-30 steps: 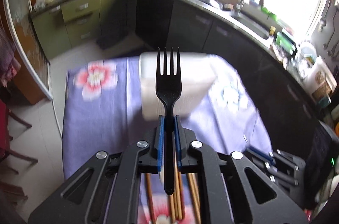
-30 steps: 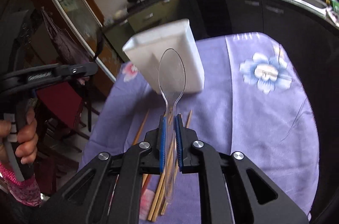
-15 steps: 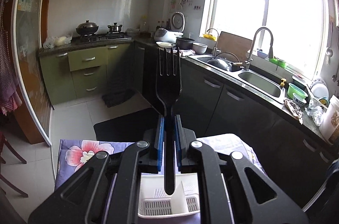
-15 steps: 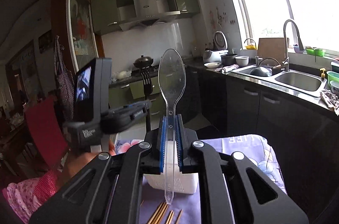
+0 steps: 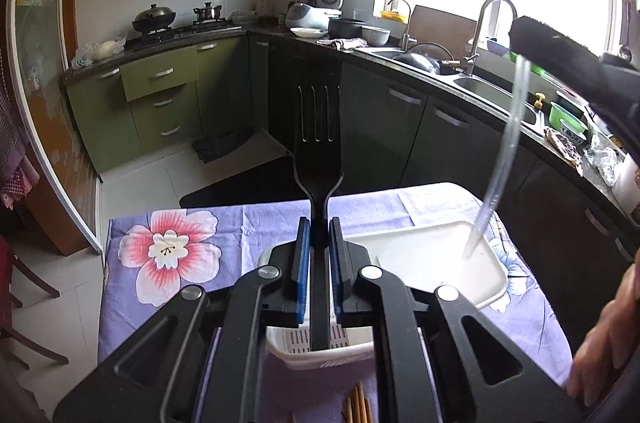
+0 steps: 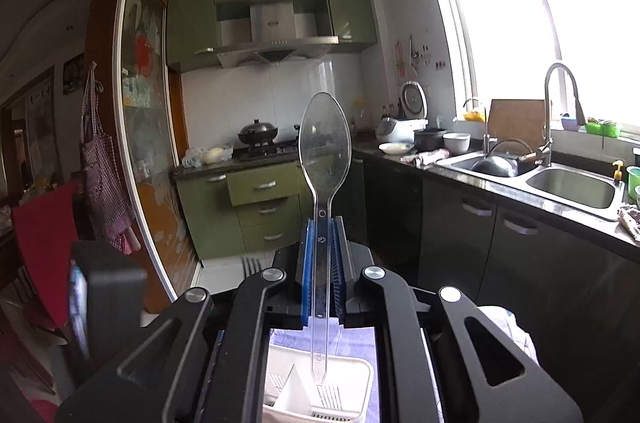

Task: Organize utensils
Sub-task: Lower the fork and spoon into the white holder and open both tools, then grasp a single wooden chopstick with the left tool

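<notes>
Clamping a black fork point(image 5: 318, 147), the left gripper point(image 5: 319, 243) hovered over the white caddy point(image 5: 436, 251) while the right gripper point(image 6: 322, 251) pinched a clear spoon point(image 6: 325, 143)

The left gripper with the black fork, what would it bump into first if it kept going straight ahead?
Probably the dark lower cabinets across the kitchen. The left gripper, shut on the black fork, points past the far edge of the flowered tablecloth; nothing nearer shows, though depth is unclear.

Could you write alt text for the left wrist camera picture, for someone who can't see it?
The left tool grips a black plastic fork, tines up, its handle end over a white utensil basket on a purple flowered tablecloth. At right, a clear spoon dips handle-first into the basket; a kitchen lies beyond.
</notes>
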Tool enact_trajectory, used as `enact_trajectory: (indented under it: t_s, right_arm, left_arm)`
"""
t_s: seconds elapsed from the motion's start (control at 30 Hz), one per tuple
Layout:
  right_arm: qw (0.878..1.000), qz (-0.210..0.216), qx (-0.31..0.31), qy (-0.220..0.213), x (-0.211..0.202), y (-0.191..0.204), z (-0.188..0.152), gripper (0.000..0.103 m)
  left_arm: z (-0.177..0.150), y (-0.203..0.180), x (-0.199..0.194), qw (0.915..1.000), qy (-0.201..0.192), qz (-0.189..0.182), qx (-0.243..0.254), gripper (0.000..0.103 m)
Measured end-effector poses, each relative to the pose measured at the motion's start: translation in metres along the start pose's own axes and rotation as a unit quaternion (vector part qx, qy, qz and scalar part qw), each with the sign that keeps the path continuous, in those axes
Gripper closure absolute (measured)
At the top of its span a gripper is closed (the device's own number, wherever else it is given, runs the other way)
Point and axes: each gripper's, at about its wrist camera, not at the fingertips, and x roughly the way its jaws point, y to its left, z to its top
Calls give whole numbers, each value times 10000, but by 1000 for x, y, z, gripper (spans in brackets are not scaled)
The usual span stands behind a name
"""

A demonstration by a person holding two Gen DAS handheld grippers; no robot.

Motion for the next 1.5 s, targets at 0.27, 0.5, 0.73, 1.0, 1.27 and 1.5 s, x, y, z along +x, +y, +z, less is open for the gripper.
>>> enact_trajectory:
  t_s: [0.27,0.5,0.73,1.0,1.27,1.5]
  right_arm:
    - [9991,-31,-59,416,19,-5,-35,93]
    - [9966,-60,-332,746,6,1,-78,93]
    - [9963,-4,-409,761,-9,3,-99,79]
    - [9972,-51,-164,727,-59,3,-96,75]
    - [9862,-161,208,1633,-126,-6,-128,65]
    - [9751,-255,384,2170,-155,-14,-191,65]
  left_arm:
    - [-10,0,-8,9999,83,-5,88,93]
    - [-12,-5,-4,9997,214,31,125,81]
    - [-12,-7,-17,9998,159,-17,93,70]
    - [-20,-1,-66,9999,120,-28,24,63]
    - [-92,16,-74,9912,1316,85,-149,60]
    - [-161,25,-43,9752,2196,49,-287,65]
